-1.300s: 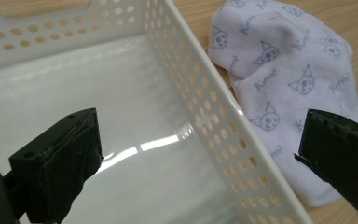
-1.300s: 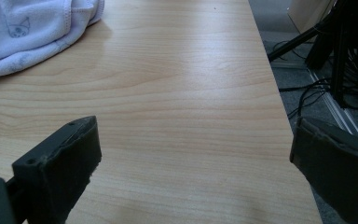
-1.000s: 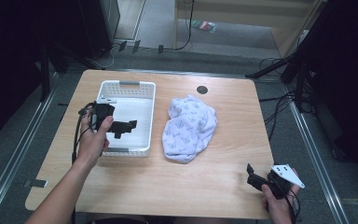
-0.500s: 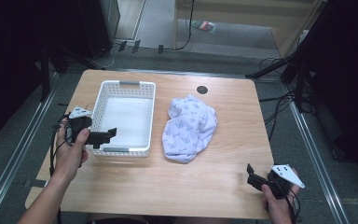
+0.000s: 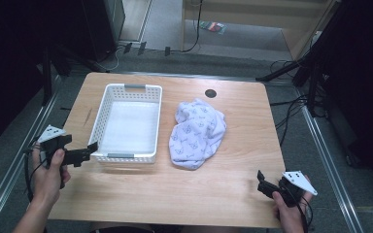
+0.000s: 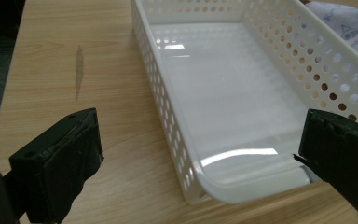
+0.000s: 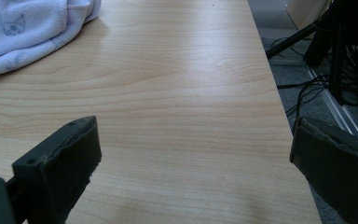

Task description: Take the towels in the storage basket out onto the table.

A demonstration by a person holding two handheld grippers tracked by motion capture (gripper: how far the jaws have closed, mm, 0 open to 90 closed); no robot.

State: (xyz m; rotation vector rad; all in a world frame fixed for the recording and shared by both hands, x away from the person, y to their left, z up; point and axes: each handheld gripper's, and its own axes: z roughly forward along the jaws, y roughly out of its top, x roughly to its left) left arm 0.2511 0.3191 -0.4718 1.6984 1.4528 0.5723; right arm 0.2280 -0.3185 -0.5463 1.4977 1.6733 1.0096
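Wooden table (image 5: 233,189), basket (image 6: 223,93) between left jaws.

A wooden table (image 5: 233,189) carries a white plastic basket (image 5: 126,122) on its left half and a crumpled pale cloth (image 5: 196,133) just right of it. A dark round hole (image 5: 211,93) sits near the far edge.

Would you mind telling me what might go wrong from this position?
The left tongs stand open astride the near left corner of the basket; closing could nudge the light basket. The cloth lies bunched beside it, so a grasp may lift only one fold. The right tongs sit near the table edge.
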